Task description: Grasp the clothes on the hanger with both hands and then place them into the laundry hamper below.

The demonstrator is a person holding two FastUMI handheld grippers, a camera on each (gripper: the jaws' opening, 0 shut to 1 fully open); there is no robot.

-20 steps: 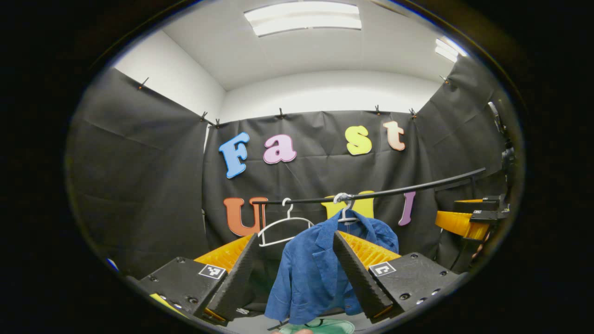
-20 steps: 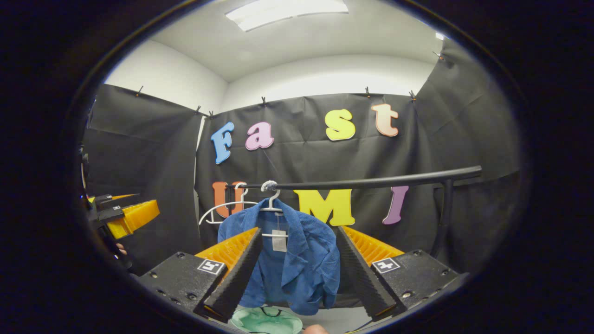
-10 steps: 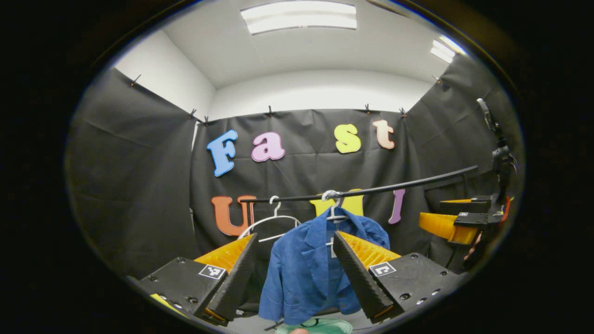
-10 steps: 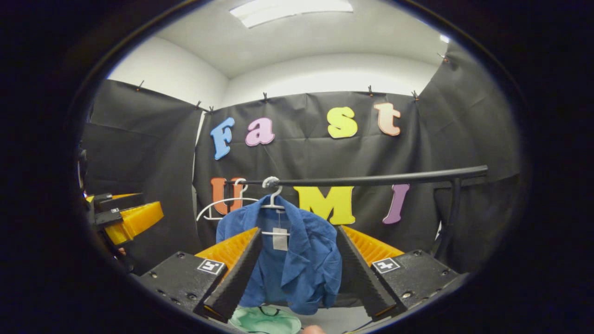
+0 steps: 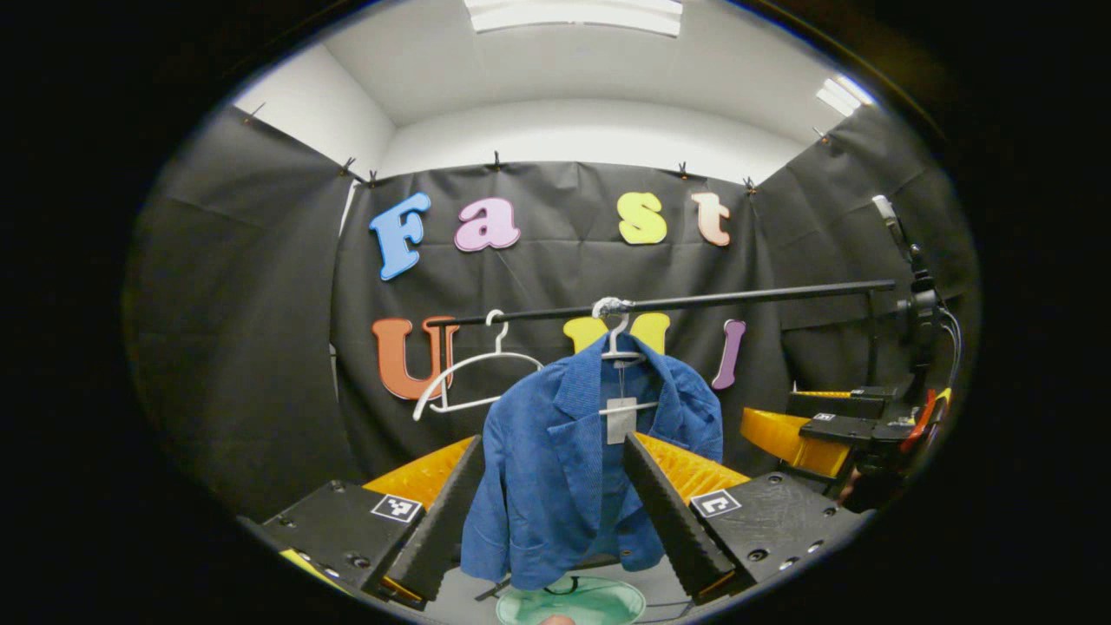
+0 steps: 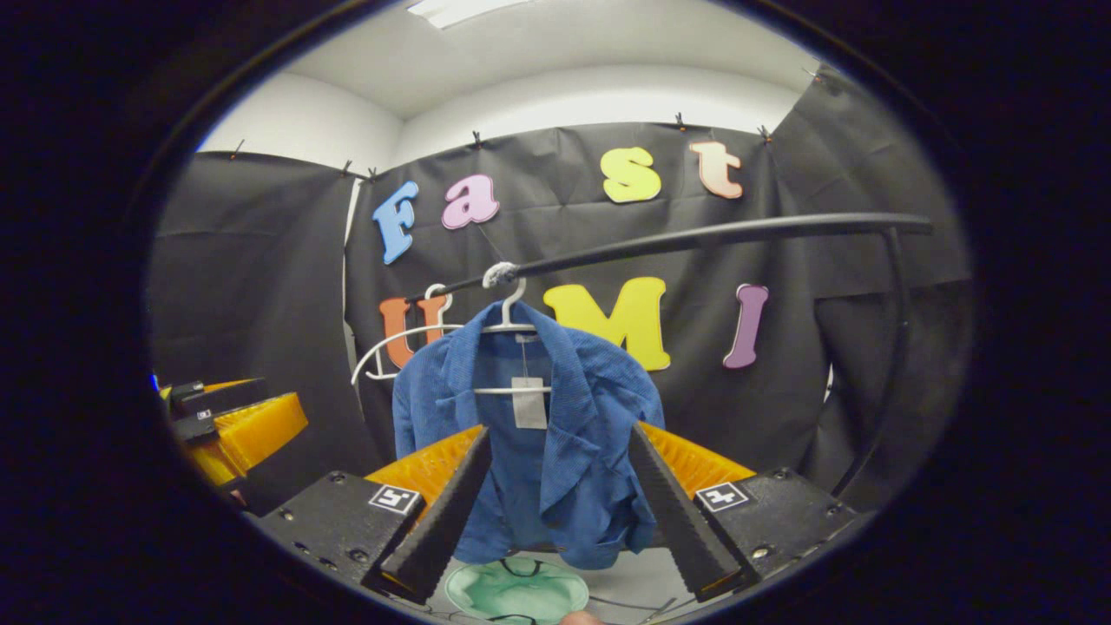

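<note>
The jacket (image 5: 564, 469) hangs on a hanger (image 5: 618, 347) from the rail (image 5: 746, 299), above the hamper (image 5: 573, 601), with both the left gripper (image 5: 551, 512) and right gripper (image 6: 560, 508) wide open, holding nothing.

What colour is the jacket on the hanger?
Blue; the jacket shows best in the right gripper view.

I'm working in a staged recording booth, not a home: creased black cloth walls (image 5: 260, 286) clipped up along plain white walls (image 6: 608, 95), flat ceiling light panels (image 5: 573, 13), a thin black metal clothes rail (image 5: 746, 299), and a camera rig on a stand (image 5: 911, 286) at my right.
</note>
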